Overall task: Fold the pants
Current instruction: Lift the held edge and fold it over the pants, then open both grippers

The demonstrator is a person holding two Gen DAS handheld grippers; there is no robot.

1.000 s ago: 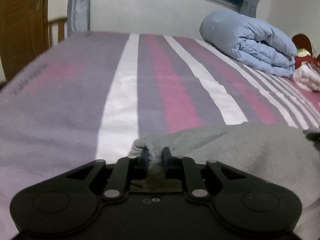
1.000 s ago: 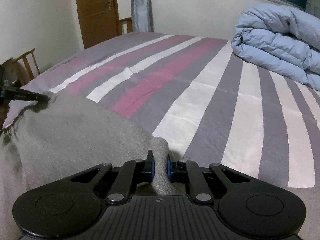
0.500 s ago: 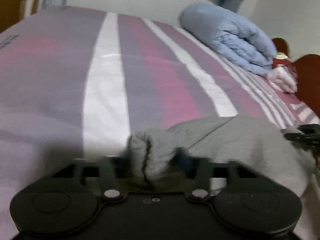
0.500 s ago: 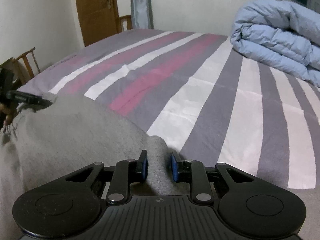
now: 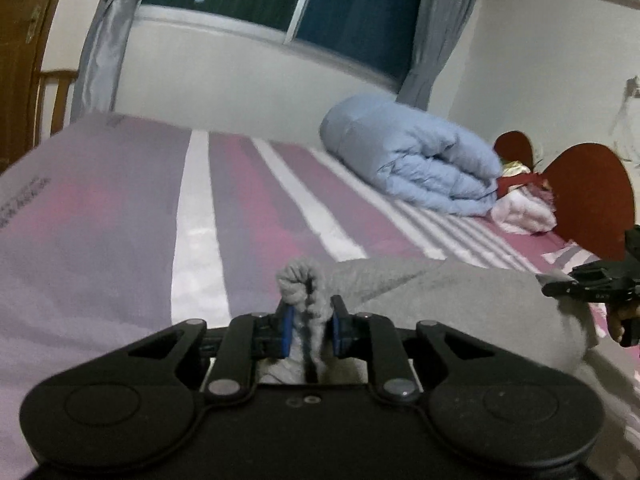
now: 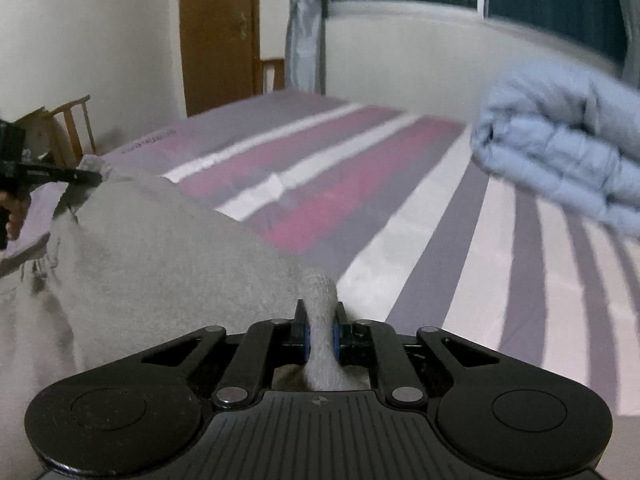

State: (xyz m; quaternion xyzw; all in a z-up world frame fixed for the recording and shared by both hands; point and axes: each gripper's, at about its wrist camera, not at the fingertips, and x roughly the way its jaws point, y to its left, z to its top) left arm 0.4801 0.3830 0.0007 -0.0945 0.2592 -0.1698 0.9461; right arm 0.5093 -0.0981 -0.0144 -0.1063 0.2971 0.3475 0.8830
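Grey pants [image 5: 460,292] edge raised | left claw [image 5: 308,326], right claw [image 6: 320,336] pinching it | striped bed [image 6: 440,208] beyond

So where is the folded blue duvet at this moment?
The blue duvet lies on the far right part of the striped bed, below the window, beyond the grey pants both grippers hold.

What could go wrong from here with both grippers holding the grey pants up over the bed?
1. The left gripper pinches only a small bunched corner of the grey pants; it could slip out under tension.
2. The cloth sags between it and the right gripper, so the fold may land creased on the striped bedsheet.
3. A long forward carry could drag the pants toward the folded blue duvet.
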